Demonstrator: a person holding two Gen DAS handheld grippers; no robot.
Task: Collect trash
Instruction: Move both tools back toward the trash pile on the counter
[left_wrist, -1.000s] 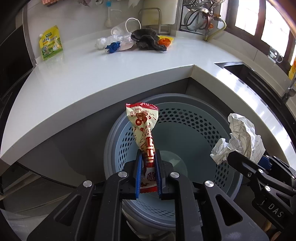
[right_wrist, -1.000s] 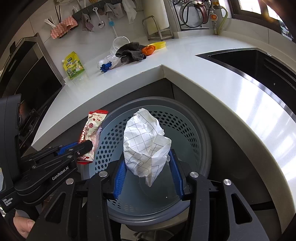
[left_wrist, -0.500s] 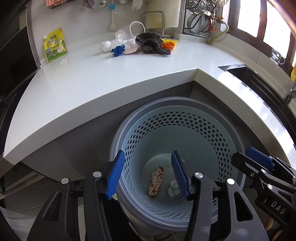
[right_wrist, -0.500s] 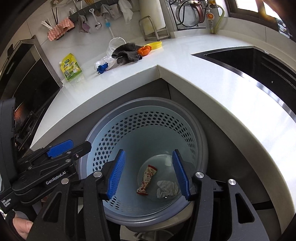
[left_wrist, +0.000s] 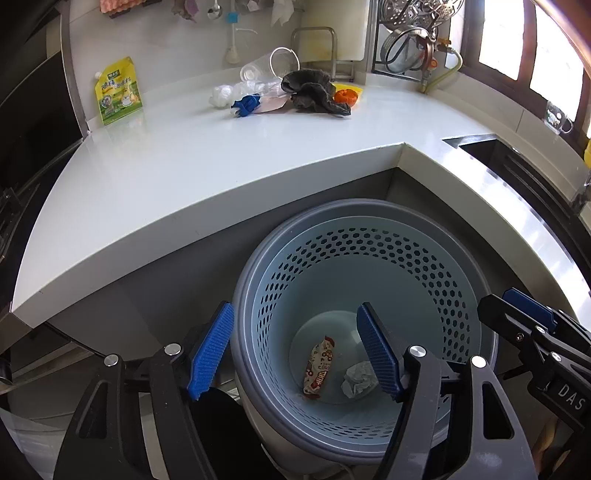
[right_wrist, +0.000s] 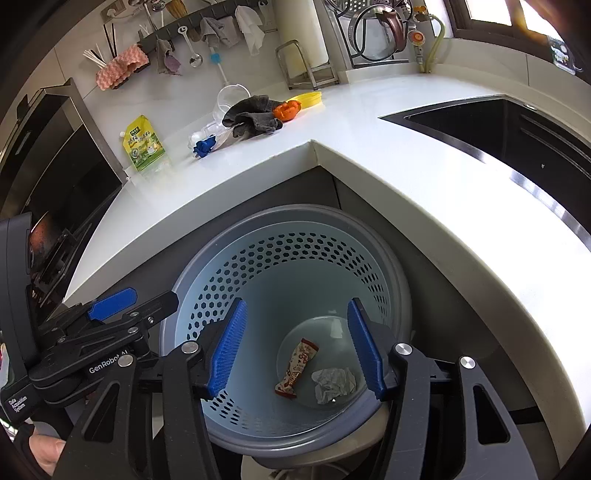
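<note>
A perforated blue-grey bin (left_wrist: 369, 236) (right_wrist: 295, 221) stands on the floor below the counter corner. At its bottom lie a red-and-cream snack wrapper (left_wrist: 318, 366) (right_wrist: 297, 367) and a crumpled paper ball (left_wrist: 359, 378) (right_wrist: 333, 384). My left gripper (left_wrist: 295, 347) hovers over the bin's left rim, its jaws opening with nothing between them. Over the bin, my right gripper (right_wrist: 295, 343) also has its jaws opening and empty. Each gripper shows at the edge of the other's view: the right gripper (left_wrist: 535, 343) and the left gripper (right_wrist: 110, 317).
The white L-shaped counter (left_wrist: 229, 173) holds a green-yellow pouch (left_wrist: 118, 96), a blue item (left_wrist: 245, 105), clear plastic cups (left_wrist: 266, 70), a dark cloth (left_wrist: 314, 90) and an orange item (left_wrist: 346, 96). A dark sink (right_wrist: 517, 140) lies right. A stove (right_wrist: 44, 206) sits left.
Both grippers opened. The snack wrapper dropped from the left gripper and the crumpled paper from the right; both now lie at the bottom of the bin. The jaws kept widening.
</note>
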